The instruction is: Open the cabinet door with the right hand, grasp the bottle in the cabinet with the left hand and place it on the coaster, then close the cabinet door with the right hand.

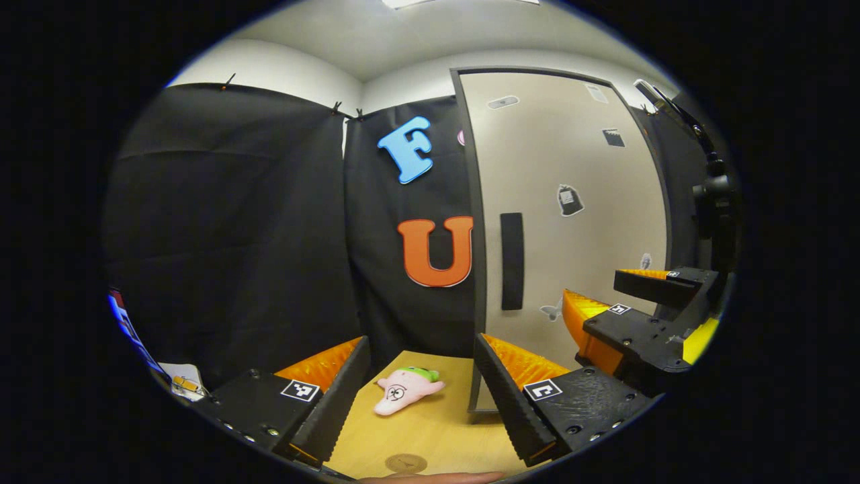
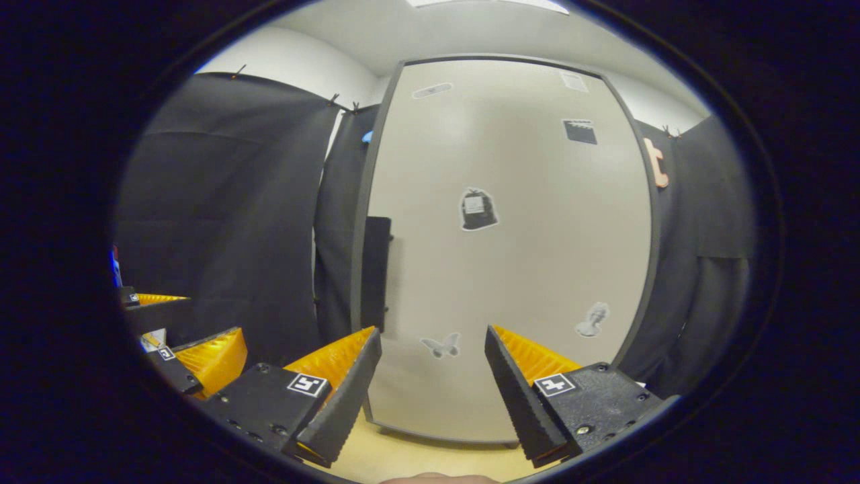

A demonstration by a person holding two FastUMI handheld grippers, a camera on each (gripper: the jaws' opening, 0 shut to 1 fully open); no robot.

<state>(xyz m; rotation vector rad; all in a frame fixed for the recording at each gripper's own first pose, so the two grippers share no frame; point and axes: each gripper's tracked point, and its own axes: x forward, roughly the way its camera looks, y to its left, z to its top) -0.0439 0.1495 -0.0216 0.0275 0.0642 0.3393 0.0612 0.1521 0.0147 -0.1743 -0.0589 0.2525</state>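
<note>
The beige cabinet door (image 1: 571,202) in its dark frame stands shut, so the bottle is hidden. A black vertical handle (image 1: 512,261) sits near the door's left edge. A round brown coaster (image 1: 406,462) lies on the wooden table (image 1: 443,423) between my left gripper's fingers. My left gripper (image 1: 422,343) is open and empty, aimed left of the door. My right gripper (image 1: 608,296) hangs open close to the door's lower right. In the right gripper view, my right gripper (image 2: 432,333) is open facing the door (image 2: 510,235), right of the handle (image 2: 376,269). The left gripper (image 2: 185,326) is at its left.
A pink plush toy (image 1: 406,388) lies on the table just beyond the coaster, near the cabinet's left corner. Black cloth walls close the booth left and behind. Some small items (image 1: 181,383) sit at the far left table edge.
</note>
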